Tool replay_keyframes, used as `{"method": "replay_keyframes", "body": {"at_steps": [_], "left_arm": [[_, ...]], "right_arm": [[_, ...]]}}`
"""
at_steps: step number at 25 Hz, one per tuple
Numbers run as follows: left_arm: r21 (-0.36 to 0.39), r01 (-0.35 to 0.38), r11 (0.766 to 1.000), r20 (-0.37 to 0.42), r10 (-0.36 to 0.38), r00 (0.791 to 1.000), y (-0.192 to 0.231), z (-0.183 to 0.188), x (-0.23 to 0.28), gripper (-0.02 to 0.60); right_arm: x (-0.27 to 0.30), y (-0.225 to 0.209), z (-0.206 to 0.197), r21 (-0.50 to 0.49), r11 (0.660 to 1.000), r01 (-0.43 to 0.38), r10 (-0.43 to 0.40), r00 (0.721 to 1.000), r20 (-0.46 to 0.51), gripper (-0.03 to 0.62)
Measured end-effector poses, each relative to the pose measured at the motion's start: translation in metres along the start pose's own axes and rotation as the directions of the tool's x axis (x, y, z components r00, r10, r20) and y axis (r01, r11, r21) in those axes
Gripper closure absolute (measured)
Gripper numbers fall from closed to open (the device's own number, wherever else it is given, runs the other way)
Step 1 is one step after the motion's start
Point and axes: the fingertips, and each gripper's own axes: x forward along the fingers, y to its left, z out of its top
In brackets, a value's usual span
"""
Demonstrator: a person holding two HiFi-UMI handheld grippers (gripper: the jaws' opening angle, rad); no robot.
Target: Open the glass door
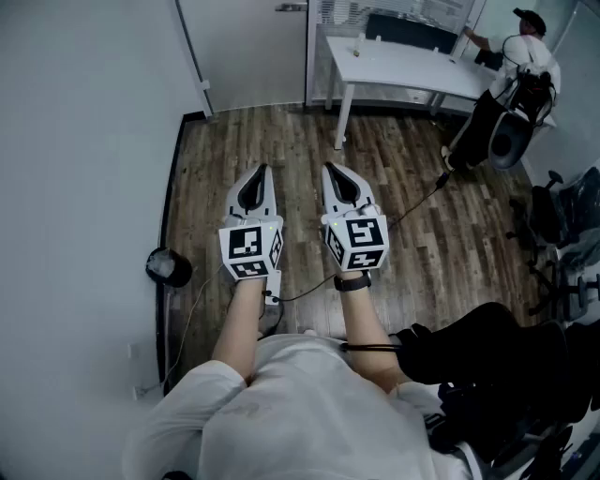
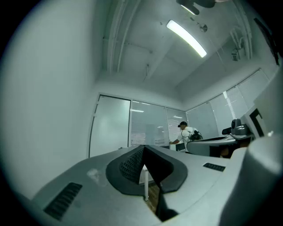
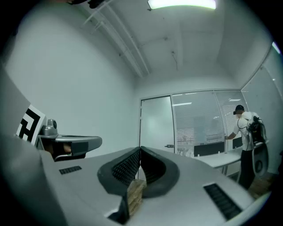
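The frosted glass door (image 1: 246,47) stands shut at the far end of the room, with its metal handle (image 1: 291,7) on the right edge. In the right gripper view the door (image 3: 155,126) and its handle (image 3: 168,146) lie straight beyond the jaws. In the left gripper view the door (image 2: 110,128) is a pale panel left of centre. My left gripper (image 1: 261,171) and right gripper (image 1: 330,169) hover side by side over the wood floor, well short of the door. Both are shut, jaws together with nothing between them, as the left gripper (image 2: 143,147) and right gripper (image 3: 140,149) show close up.
A white table (image 1: 403,70) stands right of the door, before glass panels with blinds. A person (image 1: 525,52) with a backpack stands at its far end. A white wall (image 1: 84,141) runs along the left, with a black round object (image 1: 169,268) at its foot. Office chairs (image 1: 562,234) crowd the right.
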Motion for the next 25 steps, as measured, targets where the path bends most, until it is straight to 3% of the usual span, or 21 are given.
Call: {"method": "replay_keyframes", "body": {"at_steps": [4, 8, 14, 20, 25], "left_arm": [[0.026, -0.023, 0.999, -0.008, 0.023, 1.000, -0.020, -0.007, 0.007, 0.580], [0.022, -0.024, 0.999, -0.033, 0.024, 0.999, -0.031, -0.014, 0.018, 0.580], [0.007, -0.036, 0.999, -0.056, 0.037, 0.998, -0.024, -0.024, 0.047, 0.580], [0.034, 0.012, 0.999, -0.086, -0.009, 0.996, -0.018, -0.035, 0.084, 0.580], [-0.043, -0.019, 0.999, -0.086, 0.015, 0.996, 0.011, -0.065, 0.131, 0.580]], "right_arm": [[-0.016, -0.025, -0.014, 0.009, 1.000, 0.012, -0.012, 0.999, -0.031, 0.592], [-0.018, -0.047, -0.024, 0.081, 0.996, 0.023, -0.020, 0.999, -0.035, 0.592], [0.004, -0.054, -0.014, 0.055, 0.998, -0.014, 0.014, 1.000, 0.000, 0.592], [0.048, -0.071, -0.026, 0.093, 0.996, -0.015, 0.018, 0.999, -0.037, 0.592], [0.086, -0.078, -0.046, 0.078, 0.997, -0.007, 0.011, 0.998, -0.056, 0.592]]}}
